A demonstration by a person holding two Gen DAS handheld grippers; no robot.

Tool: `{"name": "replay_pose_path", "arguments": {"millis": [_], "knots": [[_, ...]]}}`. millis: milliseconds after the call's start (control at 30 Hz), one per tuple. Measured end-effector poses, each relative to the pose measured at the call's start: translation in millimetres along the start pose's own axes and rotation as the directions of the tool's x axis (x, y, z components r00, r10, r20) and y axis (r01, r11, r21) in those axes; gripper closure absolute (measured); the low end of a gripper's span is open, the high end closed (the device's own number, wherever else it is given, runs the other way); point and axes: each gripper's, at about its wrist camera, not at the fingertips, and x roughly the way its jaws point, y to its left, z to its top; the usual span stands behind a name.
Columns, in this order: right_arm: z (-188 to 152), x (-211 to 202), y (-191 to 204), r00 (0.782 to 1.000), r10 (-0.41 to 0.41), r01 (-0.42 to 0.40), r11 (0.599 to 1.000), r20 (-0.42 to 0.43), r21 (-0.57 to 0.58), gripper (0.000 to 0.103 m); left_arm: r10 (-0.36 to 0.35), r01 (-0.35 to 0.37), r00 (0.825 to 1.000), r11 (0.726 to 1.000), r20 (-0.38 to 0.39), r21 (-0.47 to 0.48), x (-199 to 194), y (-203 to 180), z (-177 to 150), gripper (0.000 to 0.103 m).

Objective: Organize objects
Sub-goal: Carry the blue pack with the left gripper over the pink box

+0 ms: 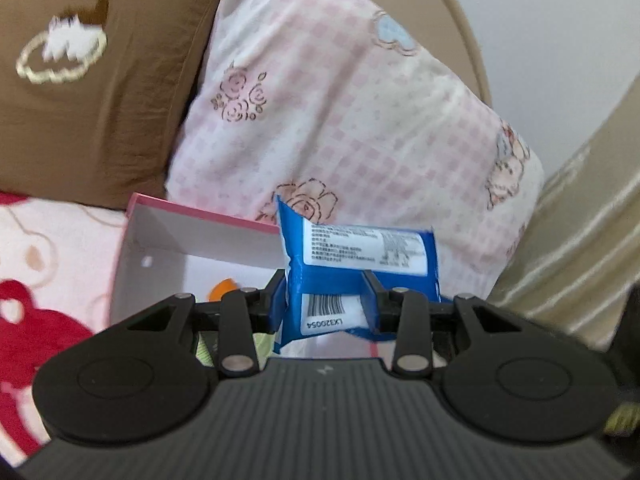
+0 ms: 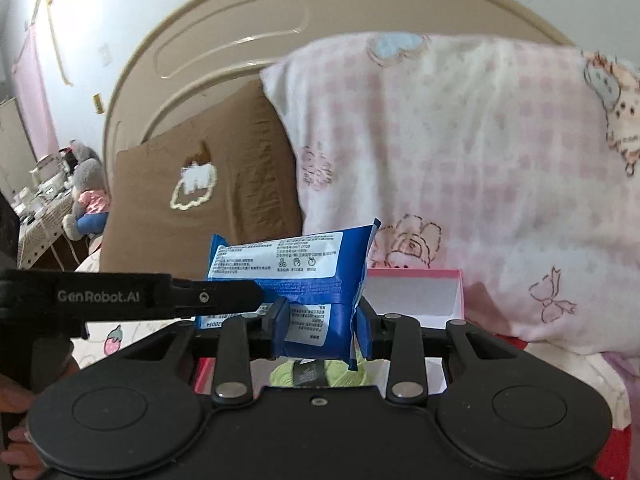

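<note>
Blue wet-wipe pack (image 1: 360,256), soft and crinkled, carries a white printed label on its upper face and a white barcode patch low on its near side; both grippers pinch it at once, holding it in the air above the open pink box (image 1: 192,240).

Going from largest to smallest: the pink checked pillow (image 1: 360,100) fills the view from 12 to 3 o'clock, the brown pillow (image 1: 100,80) with a cloud motif sits at 10 o'clock, and the beige headboard (image 2: 224,40) arches behind both. The pink box, white inside, lies at 9 o'clock of the pack in the left wrist view.

The left gripper (image 1: 326,300) clamps narrowly on the pack's barcode end. The right gripper (image 2: 322,316) is closed on the other end, its 2 blue pads pressing the wrapper. A light green item (image 2: 340,372) shows below the pack at 6 o'clock.
</note>
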Motion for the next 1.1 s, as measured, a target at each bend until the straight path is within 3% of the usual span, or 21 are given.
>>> {"name": "replay_pose_path", "arguments": {"millis": [100,200,367,433,567,800,933,1100], "knots": [[-12.7,12.2,-0.5,0.998,-0.056,0.056,0.998,0.032,-0.008,0.064,0.021,-0.021,0.999,1.0,-0.034,-0.014,27.0,7.7,-1.5,0.067],[-22.4,37.8,-7.7,0.995,-0.095,0.096,0.995,0.006,-0.016,0.064,0.047,-0.048,0.996,0.999,-0.074,-0.015,54.5,16.8,-6.7,0.067],[-33.6,76.9,-35.5,0.997,-0.076,0.076,0.997,0.0,0.003,0.064,0.05,-0.055,0.996,0.996,-0.075,-0.069,93.5,38.0,-13.3,0.068],[-35.0,88.3,-46.6,0.998,-0.065,0.065,0.998,0.018,0.004,0.065,0.039,-0.042,0.997,0.998,-0.062,-0.042,105.7,41.9,-15.3,0.067],[-35.1,105.2,-59.3,0.997,-0.08,0.08,0.997,0.015,-0.005,0.066,0.036,-0.041,0.993,0.998,-0.114,-0.042,131.5,49.4,-16.2,0.067],[-40.5,132.0,-62.4,0.99,-0.129,0.125,0.989,-0.052,-0.08,0.066,0.055,-0.063,0.976,0.997,-0.212,-0.034,156.4,61.0,-18.8,0.066],[-42.2,140.8,-59.7,0.986,-0.153,0.144,0.981,-0.063,-0.128,0.066,0.038,-0.05,0.973,0.998,-0.229,-0.049,165.2,66.9,-15.9,0.066],[-38.1,147.9,-64.2,0.983,-0.164,0.155,0.982,-0.079,-0.111,0.066,0.029,-0.041,0.964,0.998,-0.264,-0.039,178.8,70.0,-12.3,0.065]]}}
